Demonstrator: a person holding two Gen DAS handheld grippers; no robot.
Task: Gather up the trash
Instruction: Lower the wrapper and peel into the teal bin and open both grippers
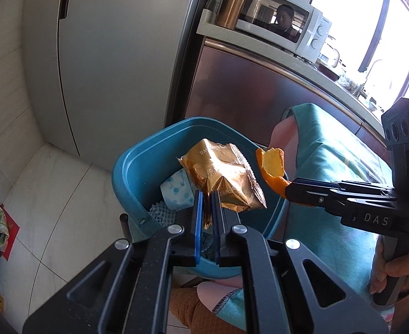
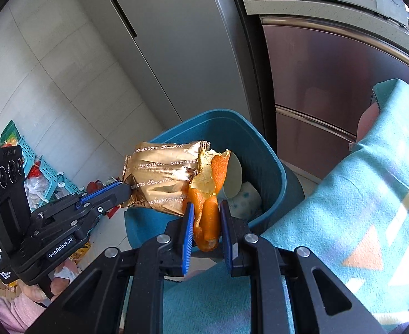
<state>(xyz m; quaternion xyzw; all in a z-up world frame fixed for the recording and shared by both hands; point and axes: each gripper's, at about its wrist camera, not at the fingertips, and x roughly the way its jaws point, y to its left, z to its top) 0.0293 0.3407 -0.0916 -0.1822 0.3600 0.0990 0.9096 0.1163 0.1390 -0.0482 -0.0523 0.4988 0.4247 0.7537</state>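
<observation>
Drop step: left gripper (image 1: 206, 194) jaws pinching gold snack wrapper (image 1: 223, 178), right gripper (image 2: 206, 208) jaws pinching orange peel (image 2: 208, 217), both over blue bin (image 1: 154, 150); next, spread jaws.

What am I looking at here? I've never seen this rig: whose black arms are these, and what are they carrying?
No robot: a person holds a handheld gripper in each hand, each with a camera looking along its jaws. One picture is from the left gripper, shut on a gold snack wrapper. The other is from the right gripper, shut on a piece of orange peel. Both hang over a blue bin already holding white packaging. A teal cloth lies beside it.
</observation>
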